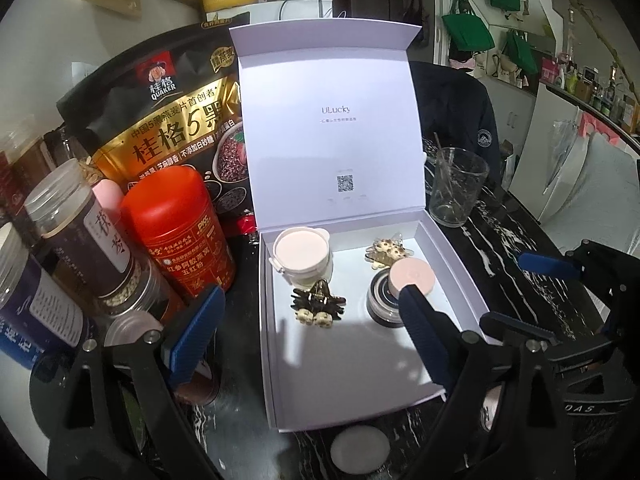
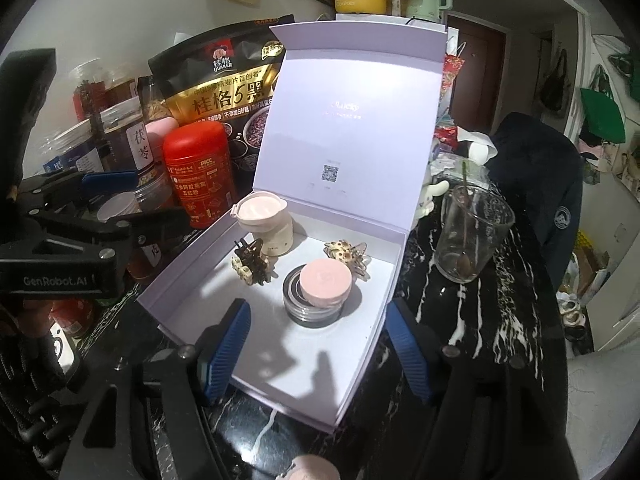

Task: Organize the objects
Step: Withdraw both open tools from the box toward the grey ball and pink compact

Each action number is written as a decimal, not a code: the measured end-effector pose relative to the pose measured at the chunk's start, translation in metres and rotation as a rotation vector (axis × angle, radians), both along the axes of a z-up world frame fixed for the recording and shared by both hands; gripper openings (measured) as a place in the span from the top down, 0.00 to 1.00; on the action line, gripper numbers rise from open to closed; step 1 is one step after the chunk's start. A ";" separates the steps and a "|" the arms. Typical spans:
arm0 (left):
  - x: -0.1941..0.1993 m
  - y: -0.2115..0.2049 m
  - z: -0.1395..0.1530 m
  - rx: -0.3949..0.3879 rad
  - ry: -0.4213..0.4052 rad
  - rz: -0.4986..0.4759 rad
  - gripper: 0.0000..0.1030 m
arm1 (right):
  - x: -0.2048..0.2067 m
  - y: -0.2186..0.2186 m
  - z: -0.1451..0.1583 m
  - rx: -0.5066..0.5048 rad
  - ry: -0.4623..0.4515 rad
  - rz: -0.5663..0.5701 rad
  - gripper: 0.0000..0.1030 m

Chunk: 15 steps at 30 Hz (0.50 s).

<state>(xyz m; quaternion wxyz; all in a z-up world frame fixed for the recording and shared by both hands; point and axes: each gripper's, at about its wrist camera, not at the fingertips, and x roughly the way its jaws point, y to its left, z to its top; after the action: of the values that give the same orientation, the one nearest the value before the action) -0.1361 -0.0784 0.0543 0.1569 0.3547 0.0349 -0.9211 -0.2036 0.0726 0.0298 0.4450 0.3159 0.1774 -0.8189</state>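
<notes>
The left gripper [image 1: 312, 336] has its jaws wide apart and holds nothing; one finger is over the near part of the white box [image 1: 280, 408], the other outside its left wall. The right gripper [image 2: 318, 354] is also spread open and empty, in front of the box's near edge. Inside the box stand a cream jar [image 2: 267, 220] at the back left, a dark hair clip [image 2: 250, 262] in front of it, a pale hair clip [image 2: 347, 257] at the back right, and a pink lid [image 2: 325, 282] lying tilted on a clear jar [image 2: 312, 312]. The box lid stands upright. On the dark marbled counter [image 2: 476, 320], a glass cup [image 2: 472, 232] is to the right and a red canister [image 2: 200, 172] to the left.
</notes>
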 end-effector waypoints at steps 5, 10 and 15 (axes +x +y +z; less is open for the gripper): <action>0.011 0.008 0.002 -0.019 0.008 0.005 0.14 | 0.007 0.010 0.004 -0.007 0.002 -0.019 0.31; 0.028 0.012 0.004 -0.018 0.020 0.014 0.10 | 0.017 0.019 0.007 -0.011 0.011 -0.029 0.29; 0.042 0.018 0.005 -0.039 0.029 0.015 0.08 | 0.028 0.026 0.007 -0.005 0.017 -0.034 0.29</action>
<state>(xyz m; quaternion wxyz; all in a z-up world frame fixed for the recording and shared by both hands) -0.0938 -0.0601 0.0588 0.1702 0.3379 0.0220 -0.9254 -0.1759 0.0984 0.0373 0.4302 0.3106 0.1736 -0.8297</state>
